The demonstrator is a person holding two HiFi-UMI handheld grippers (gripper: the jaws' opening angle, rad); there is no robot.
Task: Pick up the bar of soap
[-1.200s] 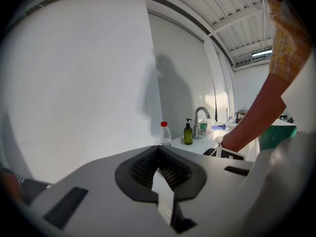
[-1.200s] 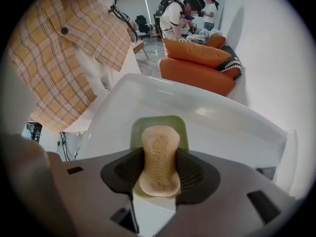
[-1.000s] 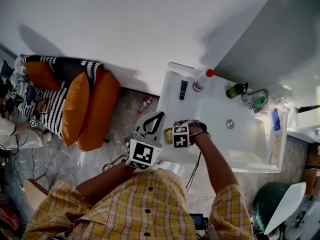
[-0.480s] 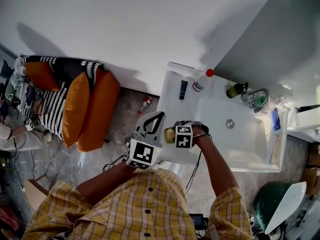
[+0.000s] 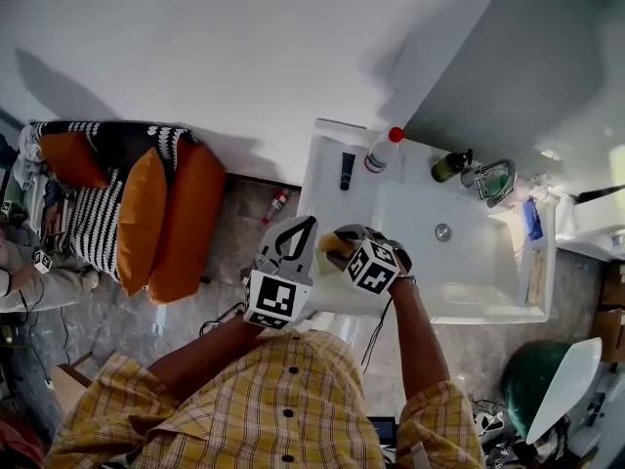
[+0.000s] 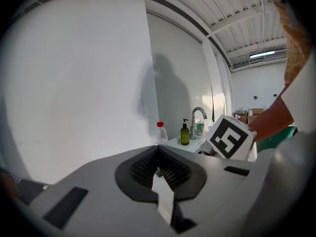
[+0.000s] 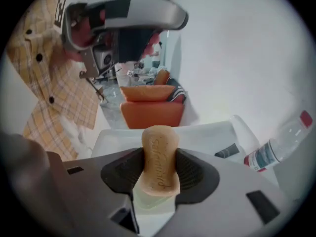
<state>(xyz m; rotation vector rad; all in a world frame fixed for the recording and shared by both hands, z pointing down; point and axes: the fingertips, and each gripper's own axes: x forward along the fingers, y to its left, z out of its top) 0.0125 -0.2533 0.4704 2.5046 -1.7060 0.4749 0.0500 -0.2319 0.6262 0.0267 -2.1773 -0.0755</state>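
The bar of soap (image 7: 159,159) is tan with stamped lettering and stands on end between the pads of my right gripper (image 7: 159,168), which is shut on it. From the head view the soap (image 5: 334,248) shows as a yellowish bit at the tip of the right gripper (image 5: 342,244), held over the left front corner of the white sink (image 5: 327,169). My left gripper (image 5: 299,233) is just left of it, beside the sink. Its jaws are shut and empty (image 6: 158,151). The right gripper's marker cube (image 6: 228,137) shows in the left gripper view.
On the sink's back ledge stand a clear bottle with a red cap (image 5: 380,151), a dark tube (image 5: 347,171), a green pump bottle (image 5: 448,167) and the faucet (image 5: 495,180). Orange cushions (image 5: 166,218) lie on the floor to the left. A person sits at the far left edge.
The right gripper has lifted and turned with the soap, so its marker cube now faces differently. The left gripper has stayed about where it was. The head view shifted slightly.
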